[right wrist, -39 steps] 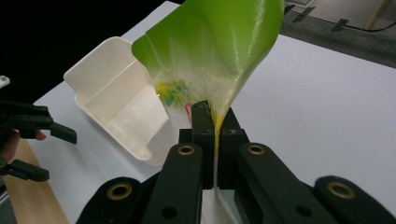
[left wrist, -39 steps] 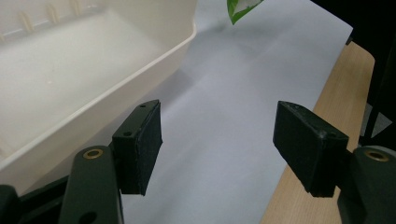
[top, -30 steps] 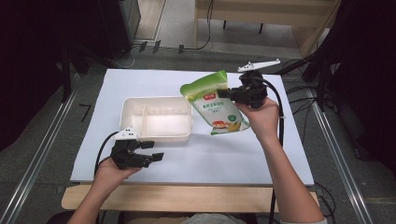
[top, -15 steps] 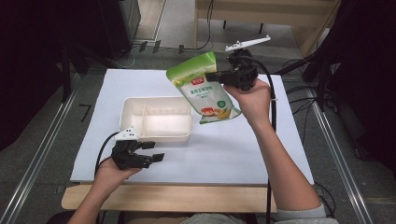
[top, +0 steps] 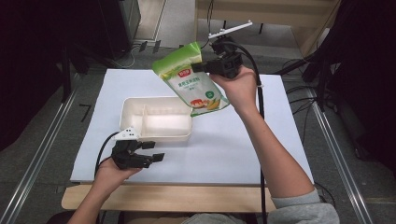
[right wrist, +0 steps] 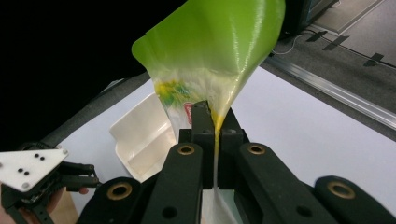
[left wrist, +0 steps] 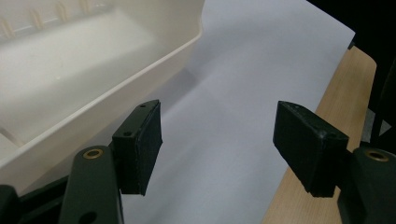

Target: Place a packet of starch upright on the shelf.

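Observation:
A green and white snack pouch point(top: 190, 79) hangs in the air over the right end of a cream divided tray point(top: 140, 122). My right gripper point(top: 198, 67) is shut on the pouch's edge and holds it tilted, green top toward the left. In the right gripper view the jaws pinch the pouch point(right wrist: 210, 56) between them, with the tray point(right wrist: 140, 135) below. My left gripper point(top: 156, 151) rests open on the white sheet just in front of the tray's near wall. In the left gripper view its pads point(left wrist: 142, 144) stand wide apart with nothing between, the tray point(left wrist: 116, 88) to their left.
A white sheet point(top: 243, 140) covers the wooden table point(top: 163, 198), whose bare front edge shows below it. Cables lie on the floor behind the table and at the right. Metal rails point(top: 37, 154) run along both sides.
My right gripper has lifted the pouch up and to the left, from beside the tray's right end to over it. The left gripper has stayed put.

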The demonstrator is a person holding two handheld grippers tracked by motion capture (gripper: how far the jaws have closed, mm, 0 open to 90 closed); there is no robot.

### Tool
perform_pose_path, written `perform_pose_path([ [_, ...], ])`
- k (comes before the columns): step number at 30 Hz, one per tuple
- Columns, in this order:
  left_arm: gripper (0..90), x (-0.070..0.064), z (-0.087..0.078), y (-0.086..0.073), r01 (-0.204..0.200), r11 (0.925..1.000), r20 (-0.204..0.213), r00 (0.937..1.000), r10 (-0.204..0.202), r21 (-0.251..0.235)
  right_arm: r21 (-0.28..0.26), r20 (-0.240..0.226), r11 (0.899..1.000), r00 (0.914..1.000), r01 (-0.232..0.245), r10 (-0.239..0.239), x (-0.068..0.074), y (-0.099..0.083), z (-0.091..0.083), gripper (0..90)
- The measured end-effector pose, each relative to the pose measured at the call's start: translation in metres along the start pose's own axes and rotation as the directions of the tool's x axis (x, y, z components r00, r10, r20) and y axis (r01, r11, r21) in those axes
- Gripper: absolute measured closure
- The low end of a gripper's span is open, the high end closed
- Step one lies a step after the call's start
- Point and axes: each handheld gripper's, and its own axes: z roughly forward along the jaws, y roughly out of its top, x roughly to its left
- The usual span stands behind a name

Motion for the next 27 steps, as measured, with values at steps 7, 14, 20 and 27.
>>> perform_pose_path([
  [7,33.3,0.0,0.0,0.0,-0.003,1.0,-0.002,1.0,0.003,0.001,0.025,0.006,0.999,0.9996,0.028,-0.028,0.013,0.017,0.024,90.0],
  [14,33.3,0.0,0.0,0.0,-0.006,1.0,0.005,1.0,0.006,0.001,0.039,-0.034,0.999,0.9992,0.023,-0.022,0.024,0.027,0.054,90.0],
  [20,33.3,0.0,0.0,0.0,-0.003,1.0,0.005,1.0,0.003,-0.003,0.059,-0.052,0.998,0.9986,0.014,-0.011,0.034,0.032,0.08,90.0],
  [27,33.3,0.001,0.0,0.0,-0.003,1.0,0.004,1.0,0.003,0.006,0.07,-0.074,0.998,0.9973,0.006,-0.001,0.047,0.033,0.109,90.0],
])
